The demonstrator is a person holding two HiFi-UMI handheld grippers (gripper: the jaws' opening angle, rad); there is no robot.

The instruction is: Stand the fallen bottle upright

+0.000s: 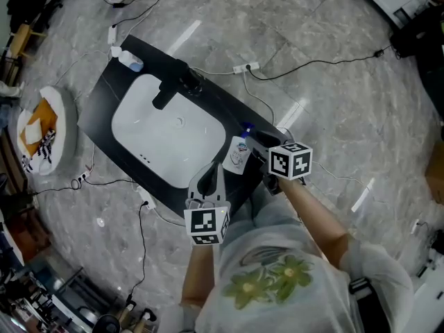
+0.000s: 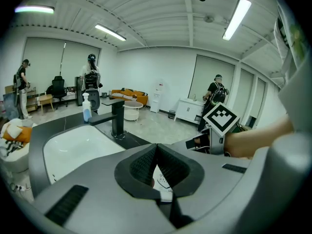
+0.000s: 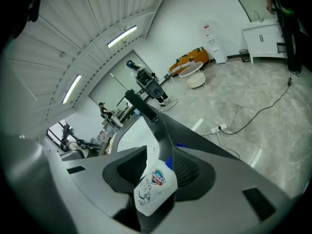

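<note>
A white bottle (image 1: 238, 155) with a blue cap and a printed label appears to lie on the black counter (image 1: 114, 92), near its right front corner, cap pointing away from me. My right gripper (image 1: 254, 143) reaches it from the right. In the right gripper view the bottle (image 3: 155, 188) sits between the jaws of that gripper (image 3: 161, 152), which stand open with a gap on the left side. My left gripper (image 1: 211, 177) hovers just in front of the bottle's base, its fingertips touching, so it is shut (image 2: 156, 147). A strip of the label (image 2: 163, 179) shows behind them.
A white sink basin (image 1: 170, 134) fills the counter's middle, with a black faucet (image 1: 173, 85) behind it and a soap dispenser (image 1: 128, 60) at the far left corner. A round white stool (image 1: 45, 134) with orange items stands left. Cables and a power strip (image 1: 246, 67) lie on the floor.
</note>
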